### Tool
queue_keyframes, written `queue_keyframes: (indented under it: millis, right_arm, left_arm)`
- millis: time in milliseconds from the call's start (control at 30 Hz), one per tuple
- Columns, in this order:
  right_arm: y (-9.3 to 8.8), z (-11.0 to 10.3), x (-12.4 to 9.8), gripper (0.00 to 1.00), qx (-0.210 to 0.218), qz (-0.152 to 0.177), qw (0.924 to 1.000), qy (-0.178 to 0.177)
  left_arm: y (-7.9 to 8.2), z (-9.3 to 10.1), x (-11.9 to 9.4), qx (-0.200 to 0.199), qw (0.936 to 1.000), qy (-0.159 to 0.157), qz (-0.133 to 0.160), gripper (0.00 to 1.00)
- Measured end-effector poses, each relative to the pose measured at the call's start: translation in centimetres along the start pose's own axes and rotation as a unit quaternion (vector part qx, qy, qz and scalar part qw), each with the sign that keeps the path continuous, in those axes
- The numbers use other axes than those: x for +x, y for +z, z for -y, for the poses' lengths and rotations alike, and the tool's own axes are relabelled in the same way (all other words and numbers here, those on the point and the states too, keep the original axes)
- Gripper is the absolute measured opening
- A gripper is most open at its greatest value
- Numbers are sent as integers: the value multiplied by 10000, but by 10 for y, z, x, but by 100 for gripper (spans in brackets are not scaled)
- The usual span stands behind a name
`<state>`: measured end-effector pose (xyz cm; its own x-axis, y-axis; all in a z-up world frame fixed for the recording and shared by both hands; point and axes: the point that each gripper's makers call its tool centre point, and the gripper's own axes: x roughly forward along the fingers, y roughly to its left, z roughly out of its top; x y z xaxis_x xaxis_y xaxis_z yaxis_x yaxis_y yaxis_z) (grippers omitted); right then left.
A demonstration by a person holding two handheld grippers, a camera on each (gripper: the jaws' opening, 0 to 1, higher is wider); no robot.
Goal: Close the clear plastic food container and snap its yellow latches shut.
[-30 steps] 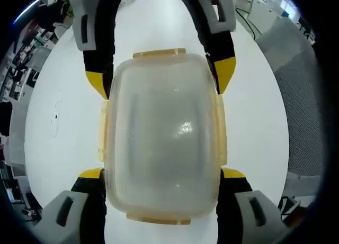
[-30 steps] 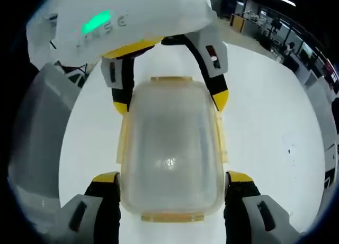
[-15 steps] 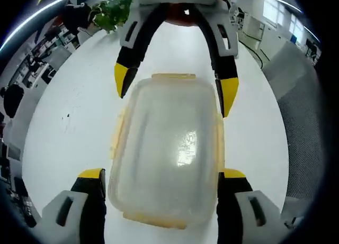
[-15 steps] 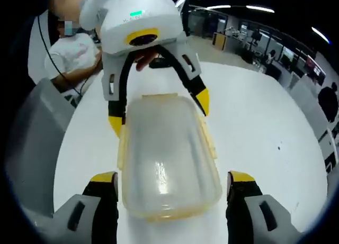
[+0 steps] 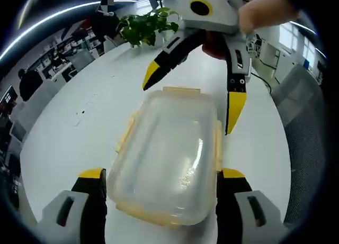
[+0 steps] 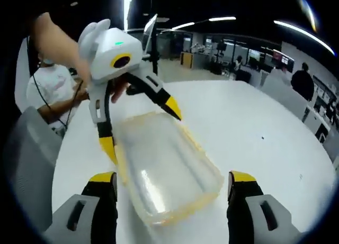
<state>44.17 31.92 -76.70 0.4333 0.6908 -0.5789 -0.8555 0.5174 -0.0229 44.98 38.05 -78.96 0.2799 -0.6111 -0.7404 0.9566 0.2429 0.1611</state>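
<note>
Left gripper view showed the clear container lying on the white worktop, between the wide-open left claw, with a green plant behind. Right gripper view showed instead a seated person; the right claw also stood wide around the container.

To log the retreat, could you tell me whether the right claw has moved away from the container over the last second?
Yes. The right claw has lifted up and back from the container, whose lid it flanked before.
</note>
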Motion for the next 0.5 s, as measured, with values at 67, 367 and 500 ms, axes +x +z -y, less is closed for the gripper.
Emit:
queue_keyframes:
  millis: [67, 367, 500]
  right_arm:
    - [-2, 2, -1, 87, 126, 95, 9998, -125]
    - [-14, -4, -2, 86, 422, 126, 9987, -260]
    - [-15, -3, -4, 85, 544, 154, 9978, -356]
  left_arm:
    - [1, 0, -1, -74, 9999, 86, 117, 85]
    - [8, -9, -11, -460, 9948, 473, 782, 91]
    - [5, -8, -15, -636, 9931, 552, 813, 89]
